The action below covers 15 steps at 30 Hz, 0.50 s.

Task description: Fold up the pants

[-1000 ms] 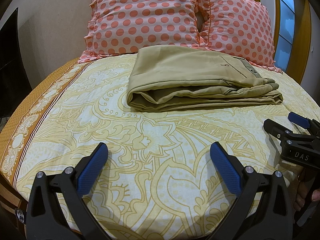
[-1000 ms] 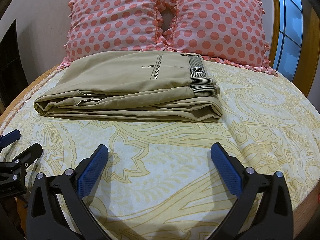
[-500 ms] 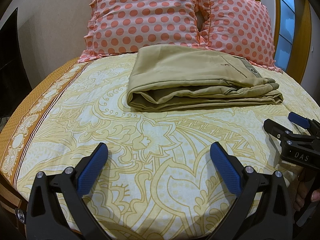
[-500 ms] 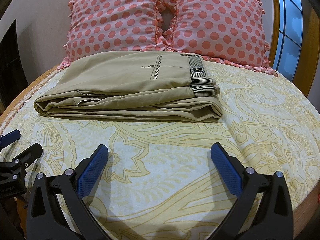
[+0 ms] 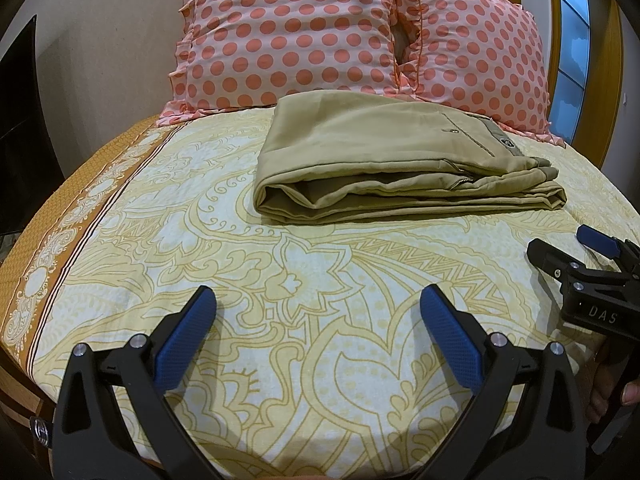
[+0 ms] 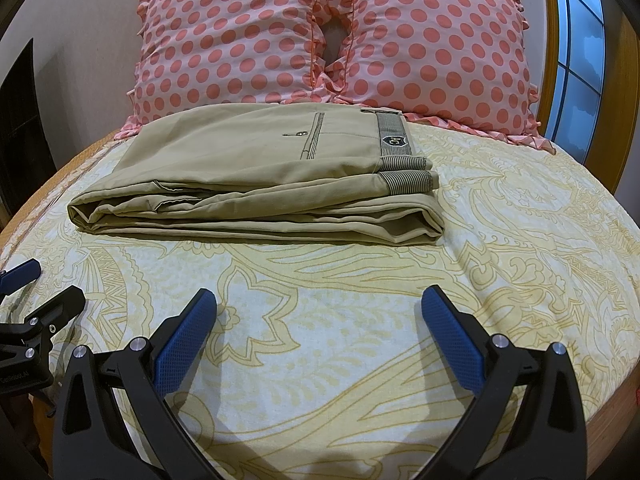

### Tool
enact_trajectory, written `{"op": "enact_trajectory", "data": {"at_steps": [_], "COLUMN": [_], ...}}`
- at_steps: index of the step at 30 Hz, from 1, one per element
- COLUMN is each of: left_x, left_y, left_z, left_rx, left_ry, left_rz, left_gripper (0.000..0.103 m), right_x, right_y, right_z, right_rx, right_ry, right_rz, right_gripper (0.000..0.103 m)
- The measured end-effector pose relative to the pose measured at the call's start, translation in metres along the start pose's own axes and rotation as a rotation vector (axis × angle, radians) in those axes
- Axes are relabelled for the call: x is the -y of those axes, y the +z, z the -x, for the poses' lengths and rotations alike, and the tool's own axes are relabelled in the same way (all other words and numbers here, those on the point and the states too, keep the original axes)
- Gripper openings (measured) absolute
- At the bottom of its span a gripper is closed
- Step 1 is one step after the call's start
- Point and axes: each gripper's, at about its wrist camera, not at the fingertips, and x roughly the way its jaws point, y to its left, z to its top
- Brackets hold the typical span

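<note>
The khaki pants (image 5: pixel 400 164) lie folded in a flat stack on the bed, just before the pillows; in the right wrist view the pants (image 6: pixel 264 176) show a striped waistband at the right end. My left gripper (image 5: pixel 318 308) is open and empty, held low over the sheet well short of the pants. My right gripper (image 6: pixel 318 308) is open and empty, likewise short of the pants. The right gripper also shows at the right edge of the left wrist view (image 5: pixel 568 248), and the left gripper at the left edge of the right wrist view (image 6: pixel 44 288).
Two pink polka-dot pillows (image 6: pixel 320 36) stand behind the pants. The yellow patterned bedsheet (image 5: pixel 320 264) covers the bed, with an orange border (image 5: pixel 48 240) at the left edge. A window (image 6: pixel 576 48) is at the far right, a dark object (image 5: pixel 16 128) at the left wall.
</note>
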Motion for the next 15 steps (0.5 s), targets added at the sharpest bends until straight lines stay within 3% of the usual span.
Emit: {"op": "enact_trajectory", "data": {"at_steps": [15], "left_x": [-0.0001], "left_y": [0.0007], "left_z": [-0.0011], "left_rx": [0.0], "left_ry": [0.001], "left_rz": [0.0], "left_gripper": [0.101], "right_x": [0.0], "right_y": [0.0], "right_z": [0.0], "right_rx": [0.001], "right_ry": [0.0], "right_rz": [0.0], "right_gripper": [0.102]}}
